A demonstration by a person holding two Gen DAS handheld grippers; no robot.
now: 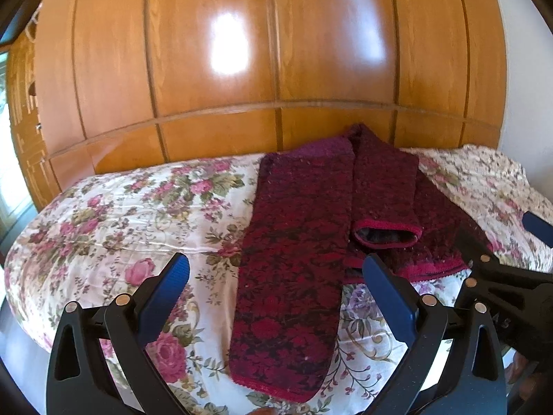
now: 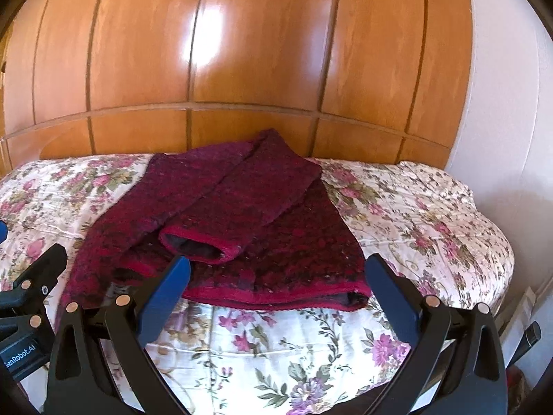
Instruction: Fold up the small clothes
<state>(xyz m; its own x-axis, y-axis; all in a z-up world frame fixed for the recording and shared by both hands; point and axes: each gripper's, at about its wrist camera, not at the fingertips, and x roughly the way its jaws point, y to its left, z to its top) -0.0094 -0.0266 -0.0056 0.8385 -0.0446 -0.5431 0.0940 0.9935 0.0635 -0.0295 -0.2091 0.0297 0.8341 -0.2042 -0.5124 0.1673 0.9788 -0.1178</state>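
Note:
A dark red patterned knit sweater (image 1: pixel 297 242) lies on the floral bedspread (image 1: pixel 121 214), partly folded: one long panel runs toward me on the left and a sleeve (image 1: pixel 383 197) is laid over the body. My left gripper (image 1: pixel 276 297) is open and empty, hovering just above the panel's near part. In the right wrist view the sweater (image 2: pixel 276 228) lies ahead, its sleeve cuff (image 2: pixel 197 242) facing me. My right gripper (image 2: pixel 276 290) is open and empty, just above the sweater's red bottom hem (image 2: pixel 276 297).
A wooden panelled wardrobe (image 1: pixel 276 52) stands behind the bed. A white wall (image 2: pixel 501 103) is at the right. The bed's right edge (image 2: pixel 501 259) drops off to the floor. The other gripper shows at the right edge of the left wrist view (image 1: pixel 501 276).

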